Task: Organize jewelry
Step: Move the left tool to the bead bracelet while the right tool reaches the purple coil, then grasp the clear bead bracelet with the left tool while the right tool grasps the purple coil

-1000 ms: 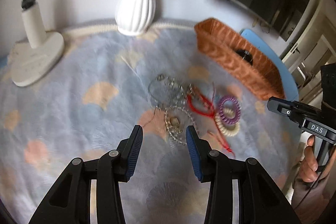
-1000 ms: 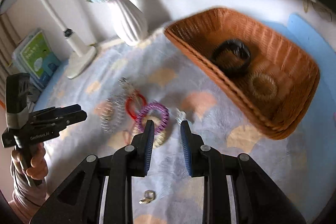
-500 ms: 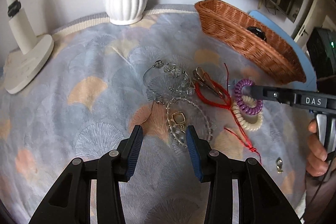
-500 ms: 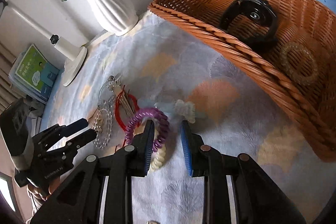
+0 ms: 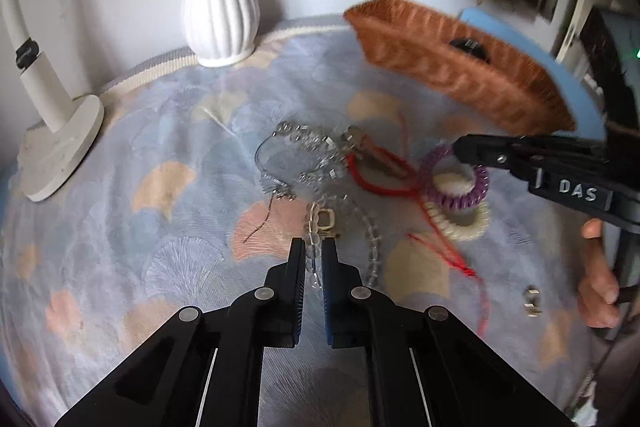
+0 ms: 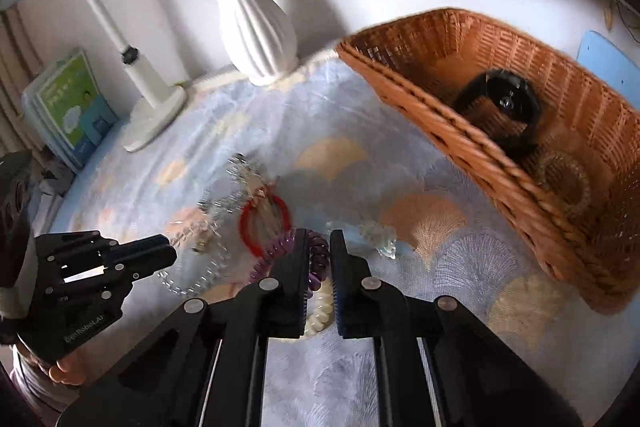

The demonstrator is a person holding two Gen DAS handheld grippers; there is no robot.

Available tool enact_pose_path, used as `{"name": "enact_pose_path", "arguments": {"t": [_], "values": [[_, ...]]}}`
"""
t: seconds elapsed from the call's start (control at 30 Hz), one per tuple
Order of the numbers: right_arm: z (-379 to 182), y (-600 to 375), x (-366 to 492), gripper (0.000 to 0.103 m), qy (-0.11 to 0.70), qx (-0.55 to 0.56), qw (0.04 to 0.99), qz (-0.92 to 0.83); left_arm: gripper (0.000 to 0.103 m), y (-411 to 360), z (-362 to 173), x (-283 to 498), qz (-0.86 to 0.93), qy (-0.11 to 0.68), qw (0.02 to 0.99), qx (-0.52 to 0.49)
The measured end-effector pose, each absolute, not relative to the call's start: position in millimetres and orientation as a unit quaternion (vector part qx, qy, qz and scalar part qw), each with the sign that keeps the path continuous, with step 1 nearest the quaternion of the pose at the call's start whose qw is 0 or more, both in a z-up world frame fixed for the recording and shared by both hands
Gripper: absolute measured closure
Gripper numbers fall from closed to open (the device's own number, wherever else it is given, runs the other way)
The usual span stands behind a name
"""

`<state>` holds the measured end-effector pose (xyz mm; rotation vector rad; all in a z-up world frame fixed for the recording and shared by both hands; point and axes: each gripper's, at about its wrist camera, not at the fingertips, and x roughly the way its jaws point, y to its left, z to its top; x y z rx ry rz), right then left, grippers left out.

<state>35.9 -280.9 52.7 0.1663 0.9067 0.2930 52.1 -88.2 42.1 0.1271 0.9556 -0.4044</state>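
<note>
Left wrist view: the clear bead bracelet (image 5: 316,255), lying beside the wicker basket (image 5: 460,75), is pinched by the left gripper (image 5: 311,259). Right gripper (image 6: 318,259) fingers are clenched on the purple coil tie (image 6: 316,259). Both seem light, limp, easily snagged; a single strand is best taken.

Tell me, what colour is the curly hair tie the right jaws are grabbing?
Purple. The curly hair tie shows best in the left wrist view.

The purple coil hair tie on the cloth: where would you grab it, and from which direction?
Grip the purple coil hair tie across one arc of its ring, coming down from above. It lies flat, overlapping a cream coil tie, so one finger goes through the open centre and the other outside. The right gripper already straddles an arc this way.
</note>
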Motion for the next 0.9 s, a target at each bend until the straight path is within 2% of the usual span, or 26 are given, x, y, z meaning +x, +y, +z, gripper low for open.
{"name": "enact_pose_path", "arguments": {"t": [0.33, 0.47, 0.57, 0.67, 0.77, 0.8, 0.83, 0.87, 0.9], "values": [[71.7, -299.5, -6.6, 0.091, 0.435, 0.105, 0.880, 0.157, 0.095, -73.8, 81.7, 11.8, -0.270, 0.457, 0.847, -0.011], [54.2, -312.6, -21.5, 0.091, 0.456, 0.077, 0.880, 0.109, 0.095, -64.3, 62.4, 3.7, -0.204, 0.478, 0.854, 0.035], [41.6, -319.8, -22.9, 0.091, 0.470, 0.086, 0.873, 0.099, 0.095, -53.0, 39.3, 7.8, -0.194, 0.510, 0.838, 0.017], [37.2, -321.2, -25.3, 0.091, 0.477, 0.074, 0.870, 0.095, 0.095, -47.5, 32.7, 6.1, -0.187, 0.506, 0.842, 0.013], [37.6, -319.5, -27.5, 0.088, 0.477, 0.060, 0.871, 0.100, 0.079, -41.3, 34.4, 3.1, -0.191, 0.507, 0.841, -0.001], [37.9, -319.1, -28.5, 0.086, 0.476, 0.054, 0.872, 0.102, 0.066, -38.0, 35.5, 0.7, -0.188, 0.501, 0.845, 0.001], [38.0, -318.1, -27.7, 0.080, 0.475, 0.049, 0.873, 0.101, 0.057, -35.9, 35.6, -1.5, -0.184, 0.497, 0.848, 0.004], [38.2, -317.1, -27.0, 0.073, 0.474, 0.042, 0.874, 0.097, 0.056, -33.5, 34.9, -2.2, -0.181, 0.494, 0.850, 0.009], [37.9, -315.2, -25.8, 0.071, 0.474, 0.032, 0.875, 0.092, 0.056, -33.0, 34.0, -3.0, -0.178, 0.493, 0.852, 0.015]]}}
